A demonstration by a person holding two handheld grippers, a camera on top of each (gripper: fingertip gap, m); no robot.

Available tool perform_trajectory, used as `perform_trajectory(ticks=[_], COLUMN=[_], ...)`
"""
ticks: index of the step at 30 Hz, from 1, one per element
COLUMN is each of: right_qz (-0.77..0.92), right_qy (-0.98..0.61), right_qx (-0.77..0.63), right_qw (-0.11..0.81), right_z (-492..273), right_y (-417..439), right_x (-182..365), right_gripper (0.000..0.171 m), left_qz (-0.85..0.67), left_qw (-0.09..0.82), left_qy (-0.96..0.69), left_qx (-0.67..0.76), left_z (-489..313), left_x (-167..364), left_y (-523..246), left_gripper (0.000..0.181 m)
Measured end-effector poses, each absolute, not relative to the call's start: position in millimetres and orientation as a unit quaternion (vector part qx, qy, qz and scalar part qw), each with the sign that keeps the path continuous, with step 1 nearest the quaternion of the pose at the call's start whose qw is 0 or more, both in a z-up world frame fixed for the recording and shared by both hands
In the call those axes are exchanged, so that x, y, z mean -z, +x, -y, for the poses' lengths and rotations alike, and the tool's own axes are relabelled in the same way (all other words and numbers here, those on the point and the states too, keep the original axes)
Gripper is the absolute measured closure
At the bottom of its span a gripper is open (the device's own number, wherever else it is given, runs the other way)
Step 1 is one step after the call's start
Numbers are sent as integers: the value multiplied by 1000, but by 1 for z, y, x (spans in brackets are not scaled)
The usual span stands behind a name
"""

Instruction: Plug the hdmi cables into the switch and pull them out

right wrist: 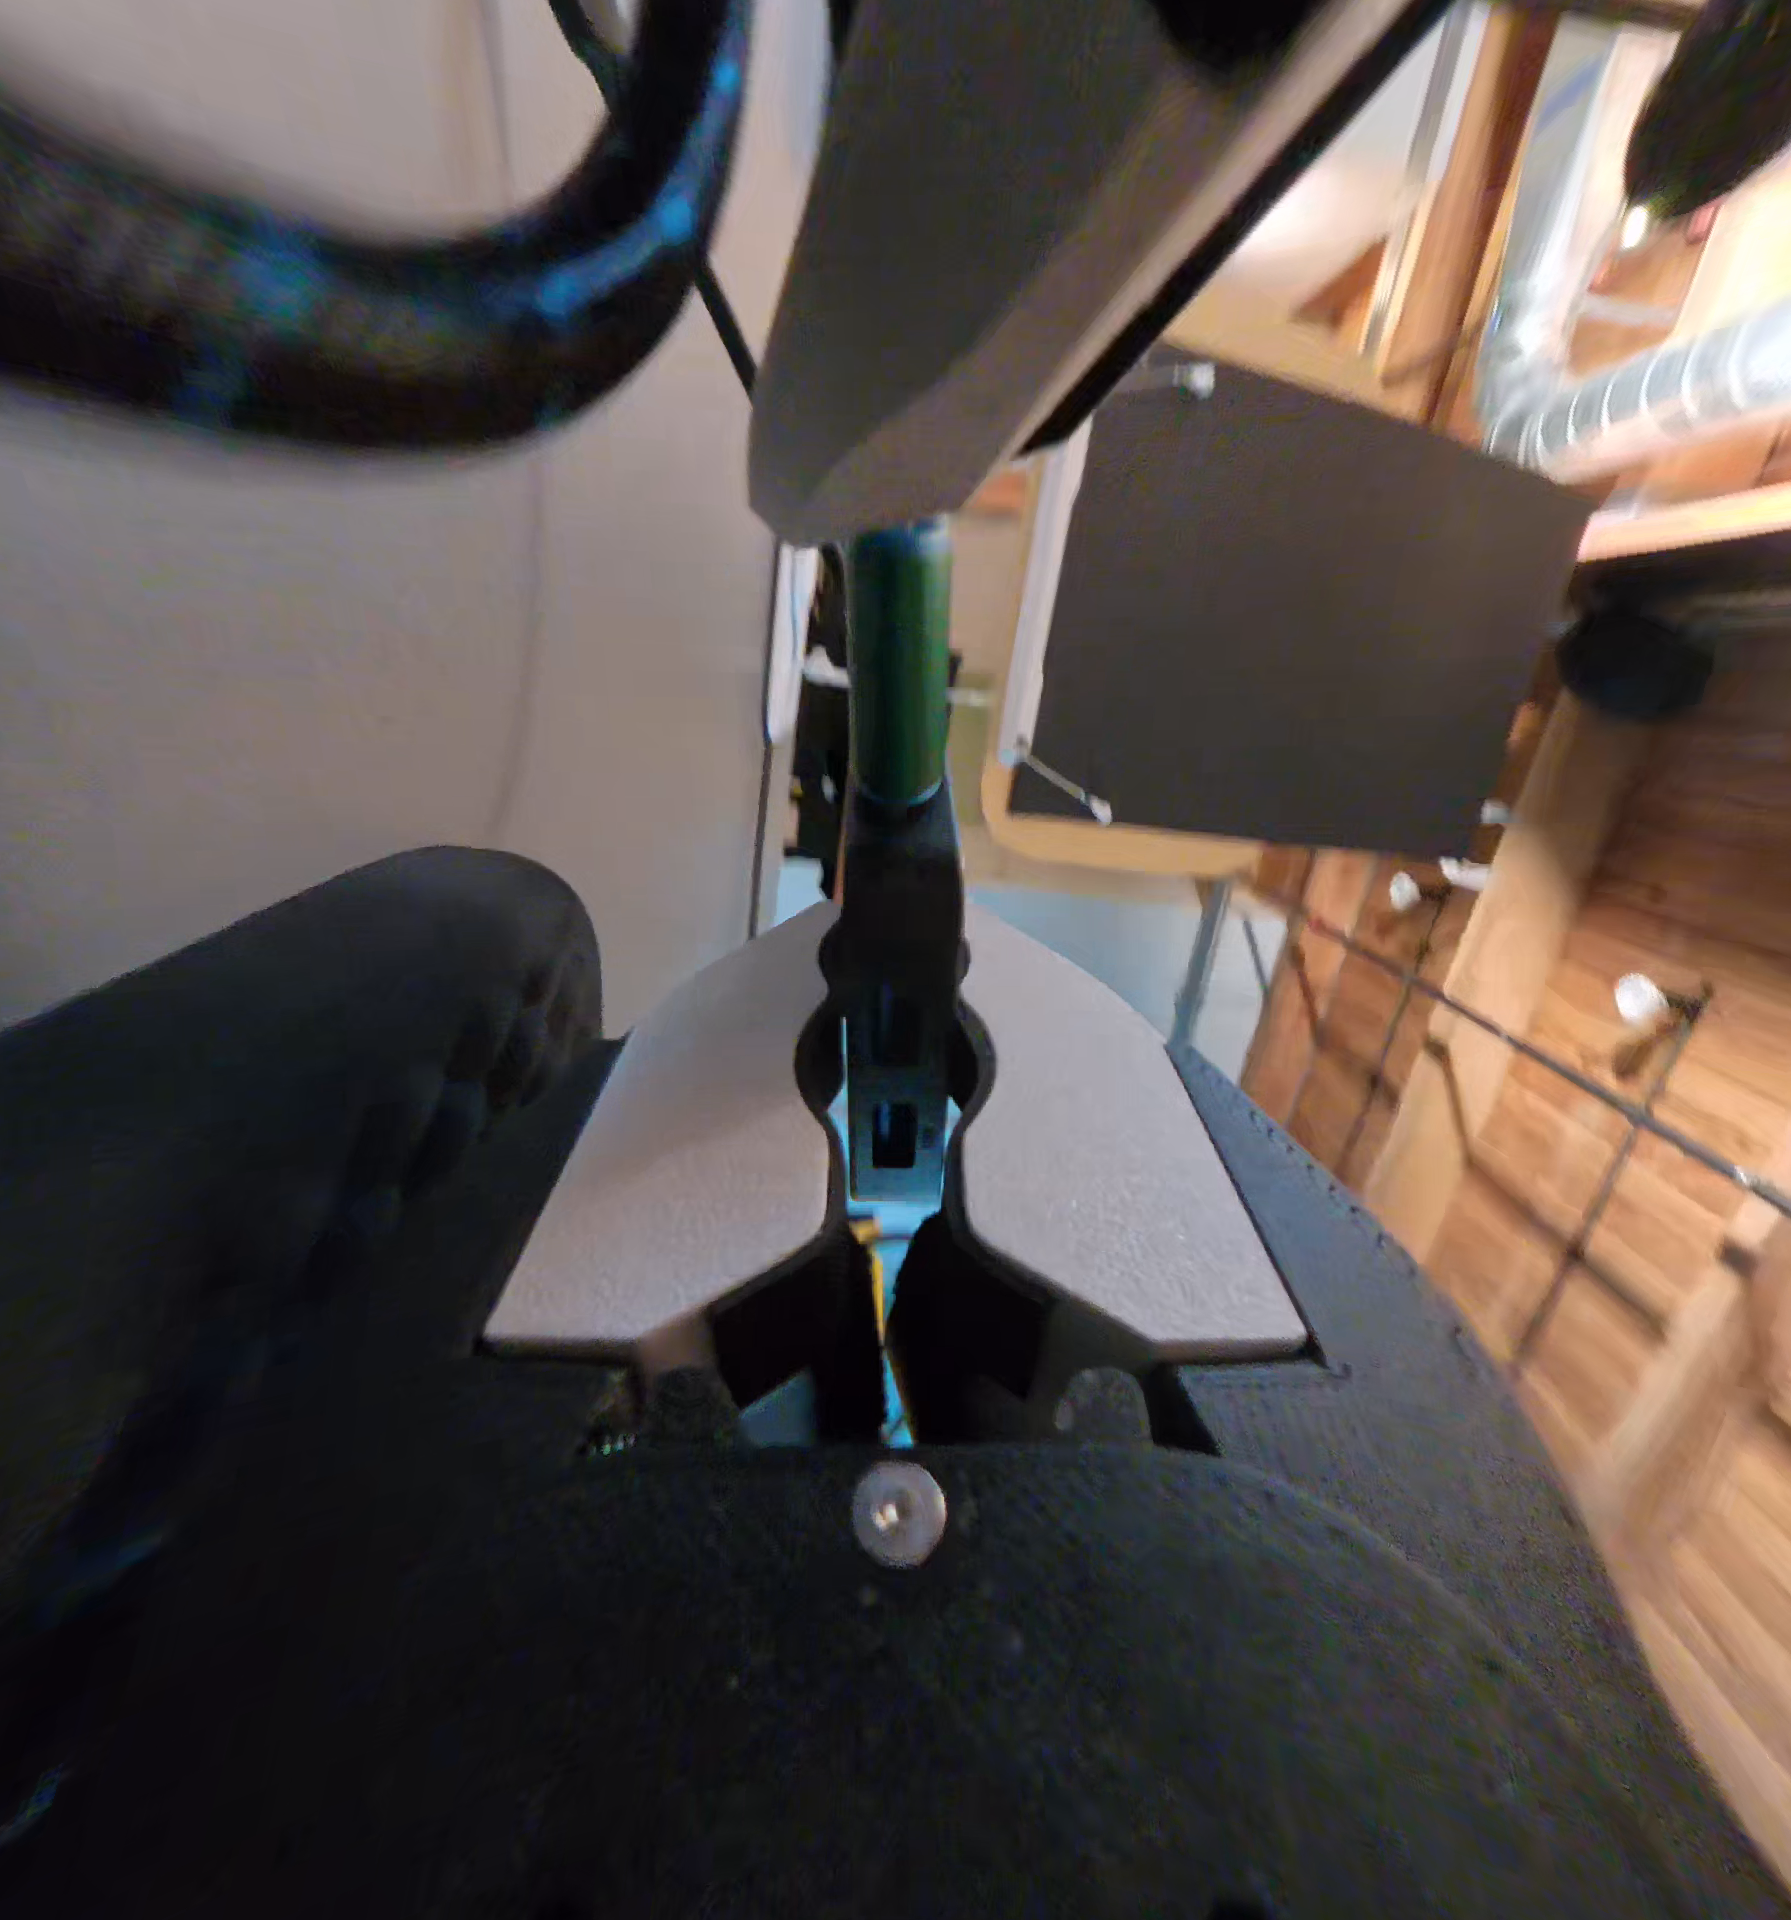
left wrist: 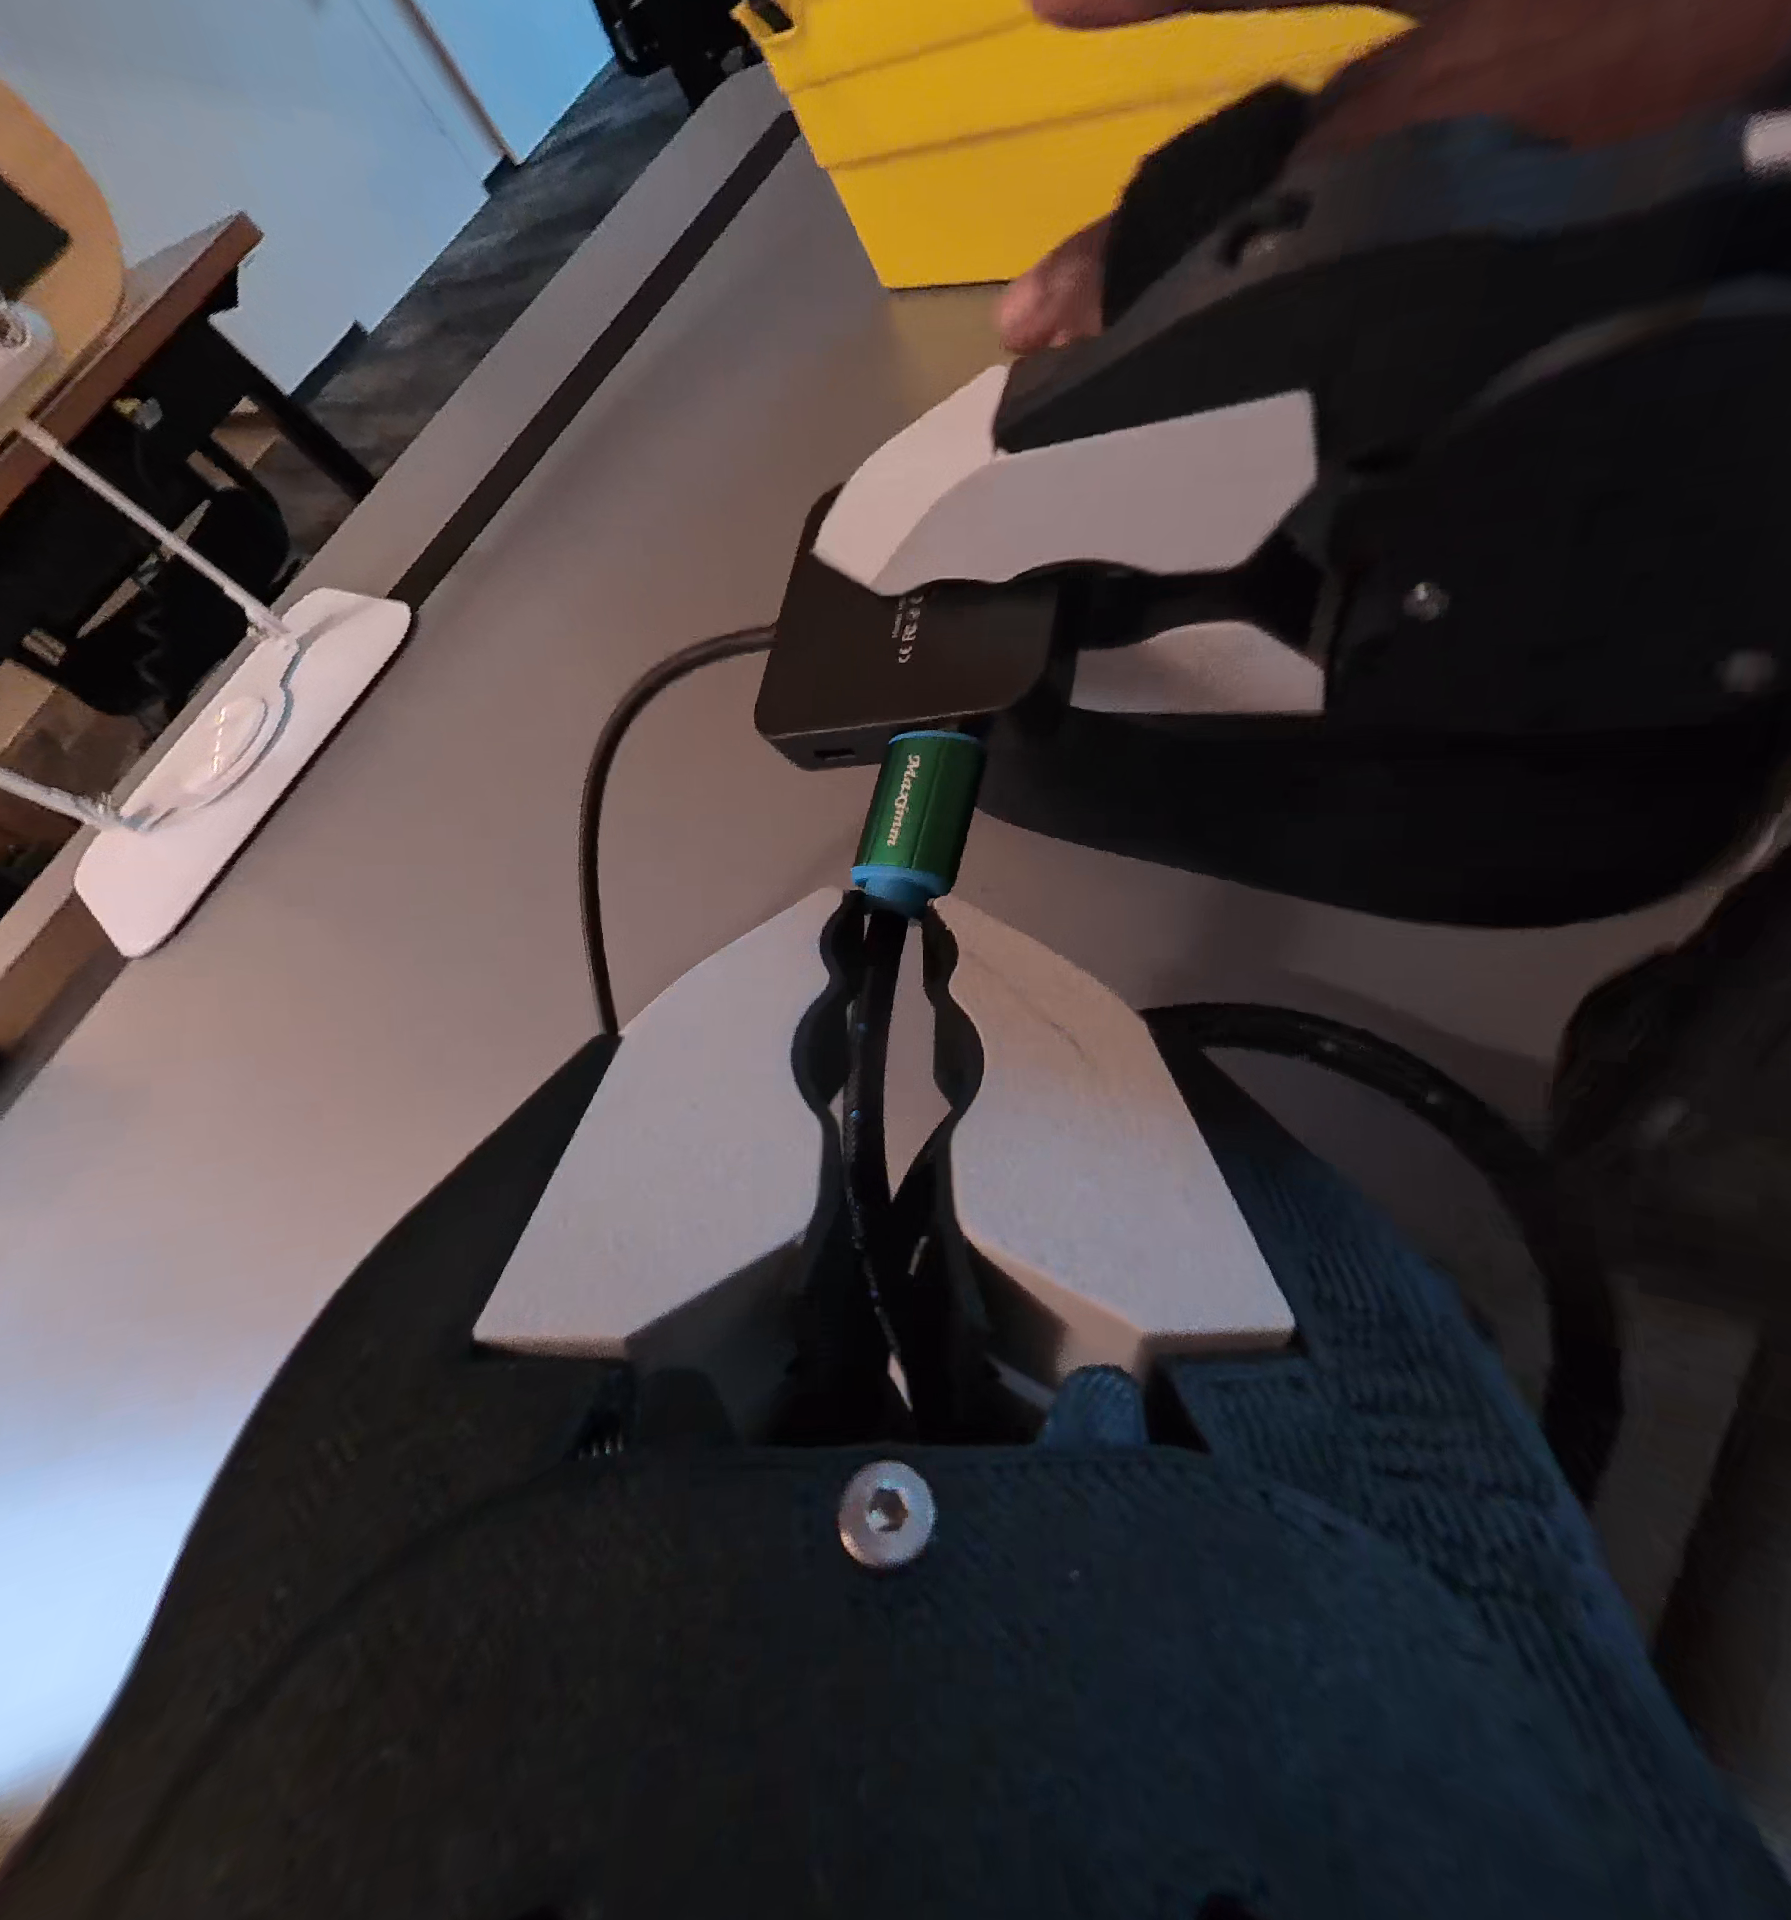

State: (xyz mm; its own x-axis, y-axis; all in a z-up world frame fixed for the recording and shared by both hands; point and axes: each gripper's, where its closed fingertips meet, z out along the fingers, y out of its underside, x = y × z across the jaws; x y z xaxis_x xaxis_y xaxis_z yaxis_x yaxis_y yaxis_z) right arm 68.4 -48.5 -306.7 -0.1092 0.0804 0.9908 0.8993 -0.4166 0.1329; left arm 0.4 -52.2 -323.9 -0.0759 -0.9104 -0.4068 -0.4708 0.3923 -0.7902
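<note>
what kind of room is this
Probably an office or workshop: a long grey table, a wooden desk beyond it, a yellow bin, and bare timber framing with a silver duct.

There are two grippers: the left gripper and the right gripper. One black switch is seen, and one green plug at its edge. The cables are perhaps two: one braided cable and one thin black cable. On the counter stand one yellow bin and one white stand base.
</note>
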Motion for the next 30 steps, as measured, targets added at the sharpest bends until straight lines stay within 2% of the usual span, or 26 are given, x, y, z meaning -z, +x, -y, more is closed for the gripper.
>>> perform_trajectory(ticks=[1, 2, 5, 7, 9, 11, 17, 23, 25, 30], right_qz=[450, 484, 534, 493, 421, 358, 381, 357, 356, 346], right_qy=[-571, -562, -586, -644, -666, -672, -742, -721, -713, -720], right_qx=[589, 554, 391, 211, -12, -190, -176, -197, -219, -213], right_qw=[354, 378, 469, 546, 616, 620, 523, 561, 563, 563], right_z=[49, 51, 68, 83, 97, 108, 107, 109, 112, 110], right_y=[65, 60, 47, 40, 27, 18, 19, 22, 20, 21], right_x=[310, 314, 326, 319, 298, 283, 322, 309, 306, 306], right_gripper=[156, 153, 119, 106, 84, 70, 87, 91, 100, 101], left_qz=[-711, -727, -767, -782, -787, -791, -784, -792, -790, -783], left_qw=[464, 467, 467, 476, 490, 502, 515, 507, 508, 508], left_qy=[-474, -449, -380, -334, -300, -271, -271, -266, -263, -283], left_qx=[234, 229, 222, 221, 223, 221, 217, 215, 221, 219], left_z=[55, 57, 65, 70, 74, 78, 74, 77, 79, 76], left_x=[324, 324, 326, 323, 319, 315, 309, 315, 314, 314], left_y=[-1, -3, -11, -15, -18, -21, -22, -22, -21, -19], left_gripper=[171, 171, 171, 171, 171, 171, 171, 171, 171, 171])
